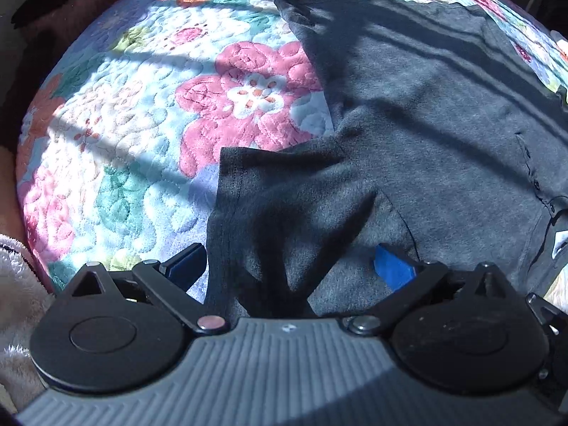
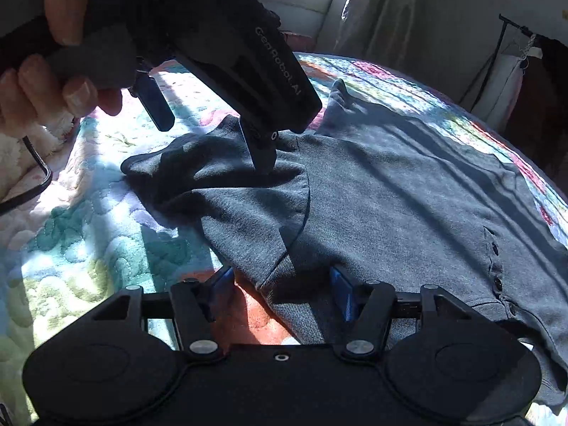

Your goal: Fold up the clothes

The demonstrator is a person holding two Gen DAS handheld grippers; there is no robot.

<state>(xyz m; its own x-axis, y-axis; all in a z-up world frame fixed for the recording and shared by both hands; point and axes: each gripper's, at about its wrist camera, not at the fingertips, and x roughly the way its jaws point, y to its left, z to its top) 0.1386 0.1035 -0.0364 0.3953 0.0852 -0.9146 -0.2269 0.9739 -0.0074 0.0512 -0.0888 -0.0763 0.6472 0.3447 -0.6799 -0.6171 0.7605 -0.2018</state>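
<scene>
Left gripper (image 1: 289,266) is spread wide open right over the sleeve (image 1: 284,191), one pad on the quilt side of the cuff and the other over the shoulder. From the right wrist view, one of its fingers (image 2: 261,152) looks pressed down on the sleeve, but nothing's pinched yet. Right gripper (image 2: 280,293) is open too, jaws straddling the near shoulder edge of the shirt (image 2: 390,195), not clamped on anything.

The shirt's a grey polo lying mostly flat on the floral quilt (image 1: 142,106), buttons (image 2: 495,248) toward the right, sleeve sticking out left and a bit rumpled.

My guess is the sleeve fold comes next. If so: grab the cuff hem low, one layer only, not the quilt under it. Get the right one on the shoulder seam so it works as a hinge, then swing the sleeve in toward the buttons. Keep it low and taut, otherwise those wrinkles just get folded in.
</scene>
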